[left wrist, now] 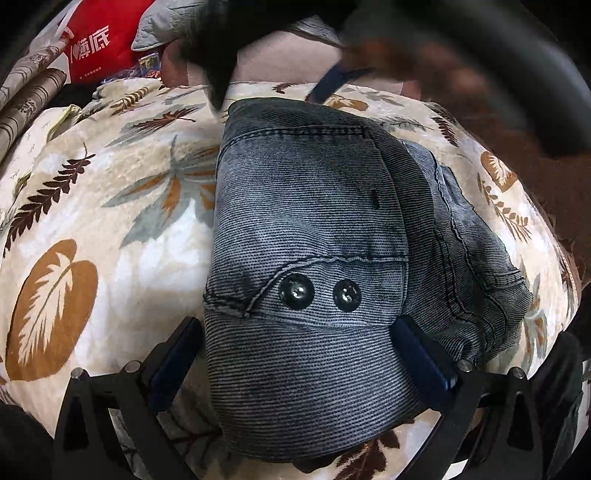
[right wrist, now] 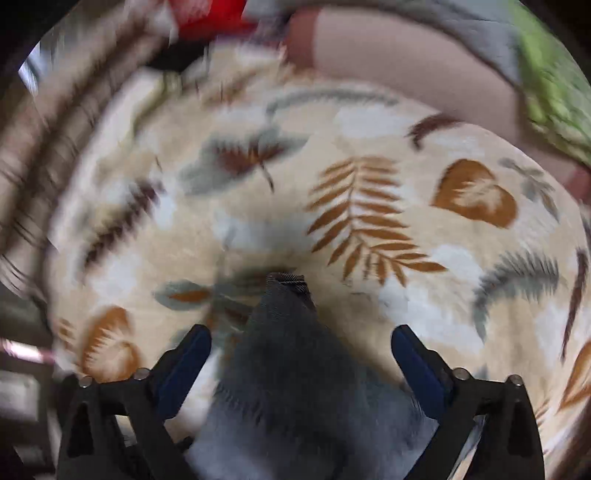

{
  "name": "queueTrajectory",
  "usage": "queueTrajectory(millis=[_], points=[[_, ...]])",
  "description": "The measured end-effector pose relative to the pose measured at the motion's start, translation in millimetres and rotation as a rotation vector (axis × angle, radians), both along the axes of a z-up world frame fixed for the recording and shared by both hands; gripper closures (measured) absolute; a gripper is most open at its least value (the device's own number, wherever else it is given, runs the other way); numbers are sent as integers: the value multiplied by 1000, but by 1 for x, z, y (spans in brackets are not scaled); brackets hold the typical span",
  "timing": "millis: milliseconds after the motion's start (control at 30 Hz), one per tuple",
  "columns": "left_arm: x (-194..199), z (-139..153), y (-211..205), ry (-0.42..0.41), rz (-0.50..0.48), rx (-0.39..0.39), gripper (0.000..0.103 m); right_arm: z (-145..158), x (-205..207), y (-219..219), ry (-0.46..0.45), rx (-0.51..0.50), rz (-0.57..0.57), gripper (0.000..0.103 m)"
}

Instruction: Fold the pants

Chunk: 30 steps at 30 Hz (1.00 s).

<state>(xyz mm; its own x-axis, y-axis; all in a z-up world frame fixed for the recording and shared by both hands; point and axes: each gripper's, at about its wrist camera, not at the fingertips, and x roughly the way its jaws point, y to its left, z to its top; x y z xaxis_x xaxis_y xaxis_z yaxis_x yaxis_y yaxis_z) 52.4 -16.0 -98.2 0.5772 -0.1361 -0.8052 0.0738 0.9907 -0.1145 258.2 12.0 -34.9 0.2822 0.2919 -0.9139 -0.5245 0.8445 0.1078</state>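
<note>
Grey-blue denim pants [left wrist: 317,229] lie folded into a compact bundle on a leaf-print blanket [left wrist: 110,206], two metal buttons [left wrist: 320,291] facing up. My left gripper [left wrist: 299,332] is open, its fingers straddling the near end of the bundle. In the right wrist view, my right gripper [right wrist: 301,339] is open above a pointed part of the pants [right wrist: 291,354] that lies between its fingers. That view is blurred by motion. The right gripper also shows as a dark blur at the top of the left wrist view [left wrist: 332,83].
A red bag [left wrist: 99,40] and a grey quilted cloth [left wrist: 162,29] lie beyond the blanket. A brown cover [left wrist: 554,192] lies at the right. A pink surface [right wrist: 406,62] and green cloth [right wrist: 554,85] lie past the blanket.
</note>
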Motion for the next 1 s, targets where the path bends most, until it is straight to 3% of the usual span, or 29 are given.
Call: queueTrajectory(millis=[33,67,133,233,300,333,400,500,567,600,667,767,867,933,967,1000], points=[[1,-1,1,-1,-1,-2,0,-13,10,4,55,-8,-15,69],[2,-1,3,1,-3,-8,0,-26,22,3,127,16,-51,76],[1,-1,3,-3,-8,-9,0,-32,32,-14,111,53,-155,76],[0,-1,4,-9,-6,-19,0,-7,22,-55,-31,156,-279,67],[-1,-1,5,-14,-3,-30,0,13,2,-93,-112,232,-357,36],[-1,0,5,-16,-2,-31,0,19,-10,-107,-120,279,-370,33],[-2,1,7,-13,1,-43,0,22,-38,-134,-82,369,-351,32],[-2,4,11,7,14,-75,0,-2,-76,-165,-17,468,-324,32],[-3,12,15,19,24,-111,0,-56,-76,-187,91,354,-428,37],[-4,16,16,20,26,-122,0,-80,-75,-199,139,402,-441,41],[-13,33,25,-21,31,-125,0,-67,-87,-215,96,504,-452,41],[-22,50,43,-70,83,-123,0,-35,-109,-227,34,550,-486,41],[-20,49,68,-35,165,-143,0,-22,-133,-229,14,657,-404,31],[-17,42,80,8,214,-161,0,-45,-143,-217,67,601,-365,29],[-15,38,83,31,236,-158,0,-69,-145,-208,100,499,-347,28],[-13,35,84,51,246,-156,0,-77,-150,-208,61,476,-336,29]])
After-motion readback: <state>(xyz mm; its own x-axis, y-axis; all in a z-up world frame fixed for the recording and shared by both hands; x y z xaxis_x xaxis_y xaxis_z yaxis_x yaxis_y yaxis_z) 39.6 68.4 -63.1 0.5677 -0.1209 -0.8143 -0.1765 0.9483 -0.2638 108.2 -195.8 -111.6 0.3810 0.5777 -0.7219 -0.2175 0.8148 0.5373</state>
